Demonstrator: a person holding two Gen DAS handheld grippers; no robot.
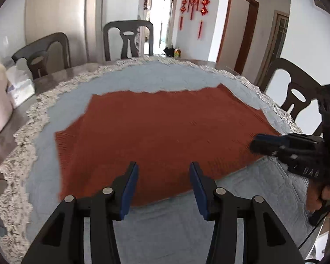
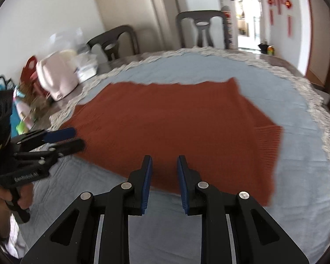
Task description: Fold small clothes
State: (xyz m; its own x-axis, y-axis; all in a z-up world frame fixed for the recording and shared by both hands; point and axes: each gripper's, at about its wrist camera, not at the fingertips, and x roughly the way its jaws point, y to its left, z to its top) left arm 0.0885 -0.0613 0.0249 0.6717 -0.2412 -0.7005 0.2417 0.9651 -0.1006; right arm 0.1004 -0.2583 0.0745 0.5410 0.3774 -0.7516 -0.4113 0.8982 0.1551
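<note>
A rust-orange knit garment (image 1: 165, 132) lies spread flat on a light blue cloth with a lace edge (image 1: 125, 79); it also shows in the right wrist view (image 2: 176, 121). My left gripper (image 1: 164, 173) is open and empty, hovering just above the garment's near edge. It also shows at the left of the right wrist view (image 2: 77, 138), beside the garment's left side. My right gripper (image 2: 164, 167) is open and empty over the near edge. It shows at the right of the left wrist view (image 1: 256, 144), at the garment's right corner.
Dark chairs (image 1: 128, 39) stand around the table's far side and right (image 1: 294, 92). A pink bag (image 2: 57, 74), tissue packs (image 1: 19, 83) and clutter sit on the left part of the table. The blue cloth (image 2: 297, 154) extends around the garment.
</note>
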